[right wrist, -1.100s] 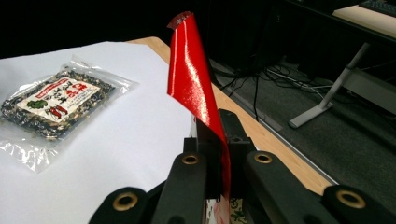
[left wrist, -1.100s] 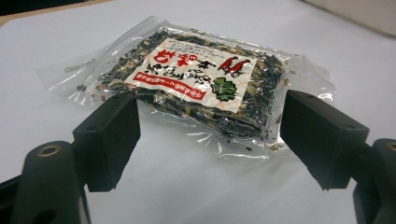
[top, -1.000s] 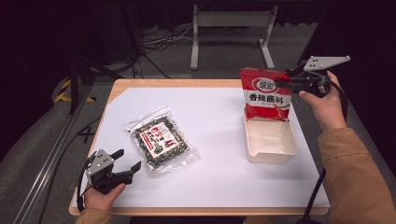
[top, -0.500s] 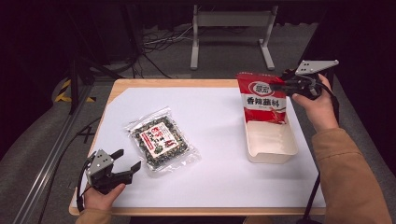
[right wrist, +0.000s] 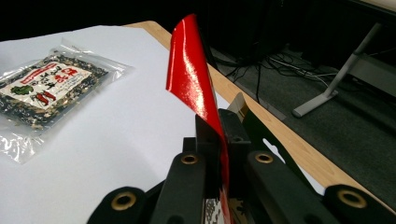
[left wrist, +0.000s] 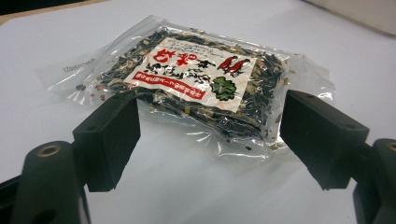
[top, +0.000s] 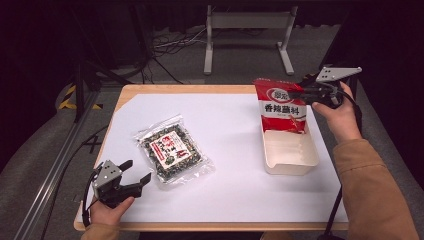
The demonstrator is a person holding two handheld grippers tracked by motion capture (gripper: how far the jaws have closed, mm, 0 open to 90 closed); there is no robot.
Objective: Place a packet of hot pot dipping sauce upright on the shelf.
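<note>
Wooden table (top: 180, 90) covered by a white sheet (top: 235, 150), standing in a dark room.

Shallow cream rectangular tray (top: 292, 155) sitting on the sheet's right side. A glossy red seasoning packet with white label panel (top: 281, 107) is standing upright with its lower end in the tray's far end, leaning slightly.

Right gripper (top: 306, 91), black with a grey plate on top, is pinching the packet's upper right edge; in the right gripper view its jaws are pressed tight together on the thin red film (right wrist: 194, 88), which is rising edge-on between them.

Clear plastic bag of dark dried mix with a red-and-white label (top: 172, 150) is lying flat on the sheet, left of centre, well apart from the tray.

Left gripper (top: 131, 176) is resting low at the near left corner, jaws spread wide and holding nothing, the bag (left wrist: 201, 88) lying just beyond them.
</note>
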